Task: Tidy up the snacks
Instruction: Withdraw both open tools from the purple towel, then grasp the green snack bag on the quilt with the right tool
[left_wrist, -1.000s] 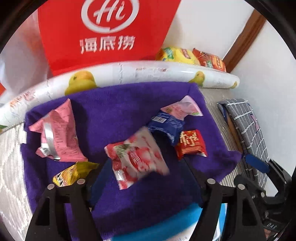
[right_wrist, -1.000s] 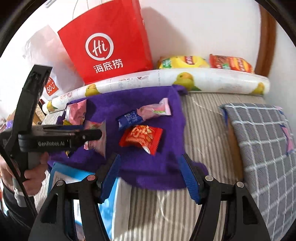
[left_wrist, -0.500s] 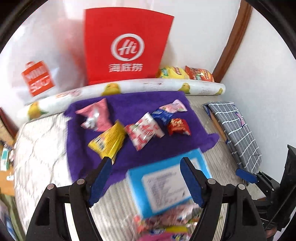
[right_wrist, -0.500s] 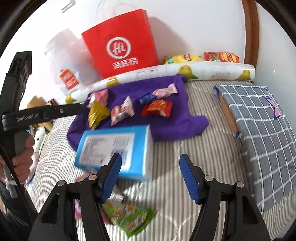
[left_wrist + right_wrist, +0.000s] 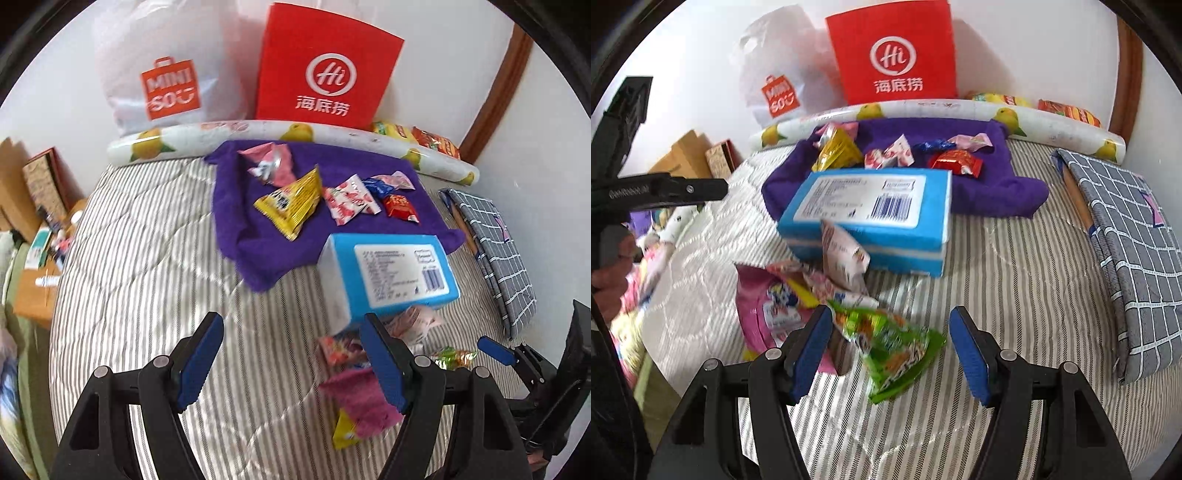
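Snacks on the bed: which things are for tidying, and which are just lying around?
For the job: yellow packet, strawberry packet, red packet, green packet, purple towel, blue box.

Just lying about: red bag, white bag, checked cloth.

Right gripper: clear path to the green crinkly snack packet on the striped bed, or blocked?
Probably yes. The right gripper is open and the green crinkly snack packet lies loose on the striped bedcover right between its blue pads, with nothing on top. The pink packet beside it crowds the left pad slightly.
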Motion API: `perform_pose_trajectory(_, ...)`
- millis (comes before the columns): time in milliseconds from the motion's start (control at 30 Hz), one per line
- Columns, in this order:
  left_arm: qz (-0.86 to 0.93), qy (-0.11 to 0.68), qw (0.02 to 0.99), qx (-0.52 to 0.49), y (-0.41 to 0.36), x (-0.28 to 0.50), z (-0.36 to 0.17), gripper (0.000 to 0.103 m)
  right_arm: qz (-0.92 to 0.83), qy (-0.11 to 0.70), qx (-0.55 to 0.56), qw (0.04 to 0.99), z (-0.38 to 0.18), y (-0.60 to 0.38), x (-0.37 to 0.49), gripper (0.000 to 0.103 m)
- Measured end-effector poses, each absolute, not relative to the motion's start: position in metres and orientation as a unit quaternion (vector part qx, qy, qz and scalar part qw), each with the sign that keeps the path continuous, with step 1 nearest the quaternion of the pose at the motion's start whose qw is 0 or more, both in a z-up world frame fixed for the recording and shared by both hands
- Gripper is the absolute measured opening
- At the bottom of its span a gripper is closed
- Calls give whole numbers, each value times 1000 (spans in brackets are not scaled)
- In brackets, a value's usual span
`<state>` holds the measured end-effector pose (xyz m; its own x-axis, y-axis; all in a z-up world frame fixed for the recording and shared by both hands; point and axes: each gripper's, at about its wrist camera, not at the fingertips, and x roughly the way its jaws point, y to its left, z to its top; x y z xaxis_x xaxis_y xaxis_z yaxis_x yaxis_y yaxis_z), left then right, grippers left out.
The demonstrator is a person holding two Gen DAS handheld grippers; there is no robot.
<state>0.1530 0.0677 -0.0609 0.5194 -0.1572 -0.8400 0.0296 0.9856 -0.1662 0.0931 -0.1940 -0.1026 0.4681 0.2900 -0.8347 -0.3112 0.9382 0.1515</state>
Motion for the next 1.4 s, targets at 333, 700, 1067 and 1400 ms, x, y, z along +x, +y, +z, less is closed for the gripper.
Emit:
perform_pose_trajectory(333,-47,497,863,-77,66,124,-76,75,173,490,-46,853,-128,-188,94,62)
perform_pose_trajectory(700,-57,503,858,-92,56,113,-91,74,181,481,-55,856,-140,-184,92,43)
perform_pose_trajectory(1067,-81,505,856,-75,35,106,-101,74,152,469,-30,870,-131,-199,83,43)
perform_pose_trajectory(1400,-125,504,850,-89,19,94,-114,75,81,461,-8,884,-132,-224,88,43)
